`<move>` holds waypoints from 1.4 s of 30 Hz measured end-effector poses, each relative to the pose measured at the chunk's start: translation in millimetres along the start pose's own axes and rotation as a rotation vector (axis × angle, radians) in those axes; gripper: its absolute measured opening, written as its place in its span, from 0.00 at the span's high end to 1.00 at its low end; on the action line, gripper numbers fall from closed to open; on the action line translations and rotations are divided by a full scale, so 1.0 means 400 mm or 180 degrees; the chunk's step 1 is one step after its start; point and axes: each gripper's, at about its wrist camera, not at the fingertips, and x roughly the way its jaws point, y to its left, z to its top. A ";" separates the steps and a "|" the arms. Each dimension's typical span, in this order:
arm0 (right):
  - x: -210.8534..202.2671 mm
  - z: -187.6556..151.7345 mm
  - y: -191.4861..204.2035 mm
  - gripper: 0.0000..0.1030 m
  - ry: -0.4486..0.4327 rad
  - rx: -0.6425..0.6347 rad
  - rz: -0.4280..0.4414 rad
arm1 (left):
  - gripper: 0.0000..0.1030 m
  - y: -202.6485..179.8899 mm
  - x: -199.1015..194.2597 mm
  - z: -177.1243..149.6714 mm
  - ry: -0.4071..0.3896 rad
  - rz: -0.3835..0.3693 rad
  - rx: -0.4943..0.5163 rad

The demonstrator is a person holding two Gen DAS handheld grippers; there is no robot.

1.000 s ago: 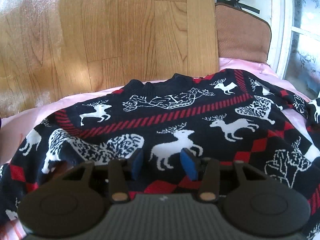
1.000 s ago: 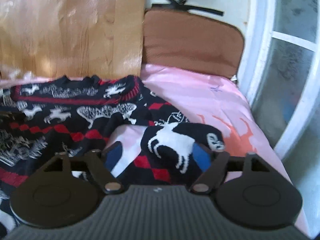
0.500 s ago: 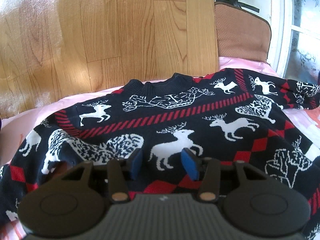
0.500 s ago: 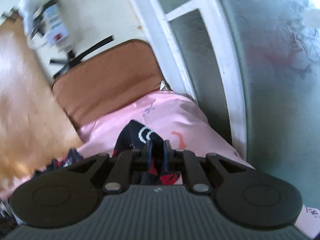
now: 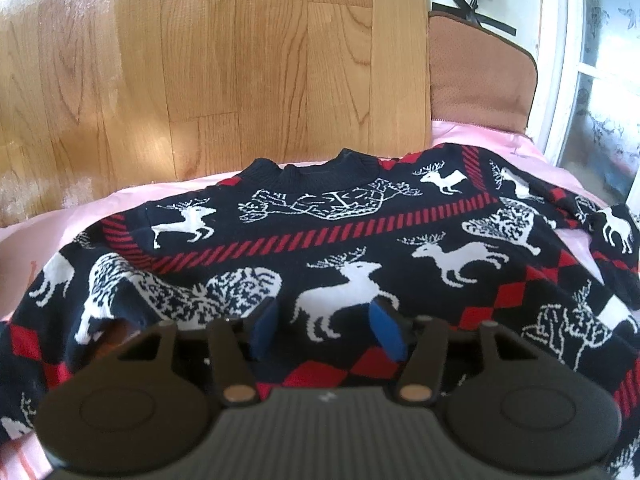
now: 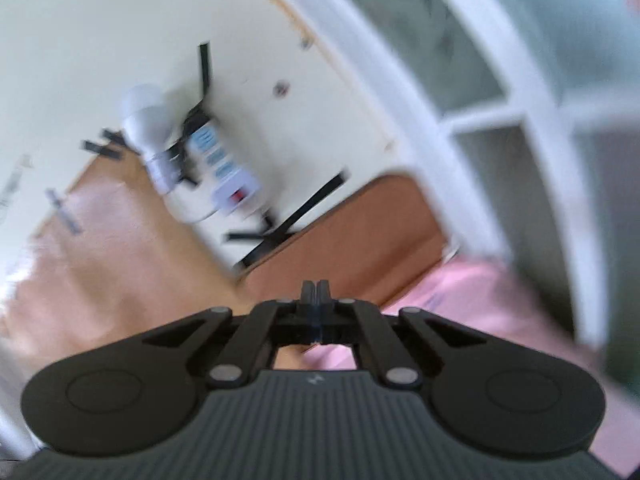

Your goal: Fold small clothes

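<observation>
Right now the wood-plank floor [image 5: 240,60] fills the far half of the left wrist view, and nearer the camera lies a pink sheet [image 5: 80,216] with the reindeer sweater [image 5: 320,240] spread flat across it, collar [image 5: 316,172] pointing away towards the floor. It is a dark navy knit with white deer, white trees and red striped bands, and red diamonds run along the near hem. Its sleeve on the right side of the picture [image 5: 612,228] is folded back and lies near the sheet's edge. Behind the sheet stands a brown cushion [image 5: 480,76] against the white wall, with a white-framed window [image 5: 564,60] just beside it.

The left tongs [image 5: 326,330] hover low over the sweater's lower front, blue pads about half apart and opening, straddling a white deer; whether the pads touch the knit I cannot tell.

Over on the right wrist view everything is blurred and tilted. The right tongs [image 6: 315,292] are pressed fully together, and no cloth shows between the tips. Beyond them sit the brown cushion [image 6: 352,240], a strip of pink sheet [image 6: 480,300], and a white power strip [image 6: 224,168] on the wall.
</observation>
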 end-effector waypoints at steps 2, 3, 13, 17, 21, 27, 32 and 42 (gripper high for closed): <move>0.015 -0.030 0.020 0.93 0.0210 -0.0216 -0.0137 | 0.49 0.006 -0.001 0.001 -0.0007 -0.0035 -0.0045; 0.028 -0.052 0.026 0.92 0.0320 -0.0298 -0.0156 | 0.48 0.007 -0.001 0.001 -0.0008 -0.0044 -0.0053; 0.083 -0.491 0.081 0.41 0.1663 -0.1202 -0.0167 | 0.45 0.010 0.000 0.002 -0.0012 -0.0080 -0.0068; 0.039 -0.567 0.081 0.41 0.1514 -0.1810 -0.0138 | 0.44 0.008 0.002 0.002 -0.0005 -0.0077 -0.0050; 0.048 -0.523 0.066 0.87 0.1317 -0.2031 -0.0369 | 0.44 0.005 0.002 0.002 0.0000 -0.0057 -0.0032; 0.020 -0.149 0.009 0.88 0.0192 -0.1285 -0.0741 | 0.44 0.006 0.002 0.002 -0.0001 -0.0061 -0.0036; 0.027 0.086 -0.071 0.88 -0.0103 -0.0418 -0.0997 | 0.44 0.009 0.000 0.002 -0.0019 -0.0073 -0.0056; 0.140 -0.005 0.168 0.88 0.0617 -0.0152 0.0051 | 0.31 0.065 -0.050 -0.005 -0.0403 -0.0249 -0.0445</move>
